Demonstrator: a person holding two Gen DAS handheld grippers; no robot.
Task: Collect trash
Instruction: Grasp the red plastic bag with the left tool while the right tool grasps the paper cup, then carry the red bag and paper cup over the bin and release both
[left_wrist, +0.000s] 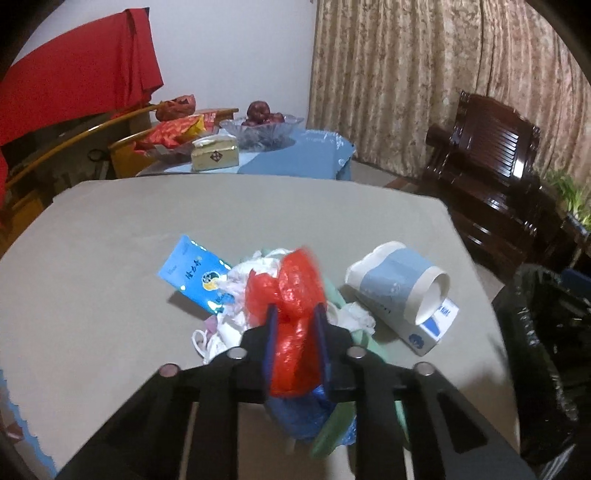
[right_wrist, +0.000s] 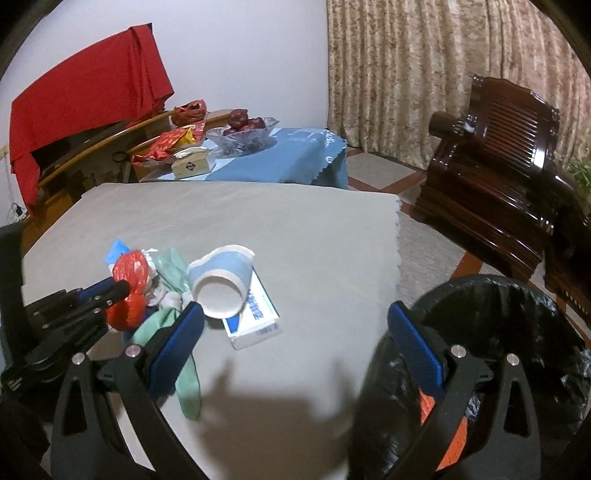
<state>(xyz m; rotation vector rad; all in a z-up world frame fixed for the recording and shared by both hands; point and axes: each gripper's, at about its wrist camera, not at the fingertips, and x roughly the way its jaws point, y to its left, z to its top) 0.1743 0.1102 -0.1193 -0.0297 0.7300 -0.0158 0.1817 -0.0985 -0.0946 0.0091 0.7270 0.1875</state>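
The left hand-held gripper (left_wrist: 295, 325) is clenched on a crumpled red bag (left_wrist: 291, 295) — its blue pads press the plastic from both sides, and the bag bulges up above the fingertips. The bag sits on top of the trash heap (left_wrist: 258, 295) in the middle of the grey table (left_wrist: 110, 258), so pinching the topmost, loosest piece is probably the easiest way to free something without dragging the rest.

Around it lie white tissue, a green strip (right_wrist: 184, 380), a blue packet (left_wrist: 194, 275), a tipped paper cup (left_wrist: 399, 286) and, touching the cup and partly under its mouth, a small white-and-blue box (left_wrist: 436, 325). None of these is gripped.

The right hand-held gripper (right_wrist: 295, 336) is released, jaws wide with nothing between them. It hangs over the near table edge, between the heap and the bin (right_wrist: 517, 295) — well placed, I judge, to take the cup or box.

The black-lined bin stands just beside the table on the right, with something orange already inside. The red bag has yet to be carried there.
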